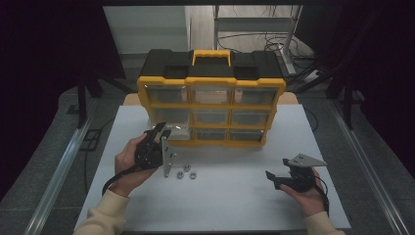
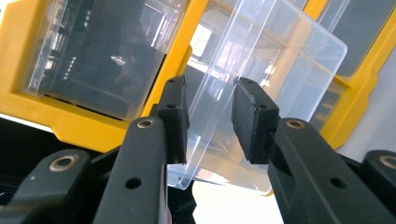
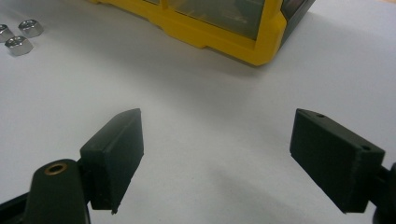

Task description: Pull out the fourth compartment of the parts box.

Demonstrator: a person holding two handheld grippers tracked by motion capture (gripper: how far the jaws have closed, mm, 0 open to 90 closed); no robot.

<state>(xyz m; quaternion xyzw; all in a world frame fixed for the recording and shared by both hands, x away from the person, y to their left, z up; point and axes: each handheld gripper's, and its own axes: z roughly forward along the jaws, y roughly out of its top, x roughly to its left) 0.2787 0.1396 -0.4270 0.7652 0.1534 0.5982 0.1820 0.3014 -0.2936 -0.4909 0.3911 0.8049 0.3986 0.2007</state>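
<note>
In the high view we see the left gripper (image 1: 157, 138) left of centre, held in the left hand (image 1: 128, 164) and pointing up toward the lower left corner of the organiser (image 1: 211, 98). The organiser, yellow-framed with a black top and a yellow handle, stands at the upper middle of the frame on the table (image 1: 235, 200). A clear drawer (image 1: 177, 131) sticks out of its bottom left slot, right at the gripper's tip.

In the left gripper view we look along that gripper (image 2: 210, 119): the drawer (image 2: 271, 88) runs from the upper right of the frame down to the lower centre, tilted, part way out of the yellow frame (image 2: 51, 107). Its front wall stands between the two pads. The left pad (image 2: 175, 116) lies against the wall; the right pad (image 2: 250, 121) looks to be just short of it, so we cannot tell whether the drawer is truly clamped.

At the lower right of the high view the right gripper (image 1: 278, 177) lies in the right hand (image 1: 308, 193), low over the table. In the right gripper view its fingers (image 3: 116, 149) stand wide apart with bare table between them.

Three nuts (image 1: 186, 171) lie near the centre, just right of the left gripper.
</note>
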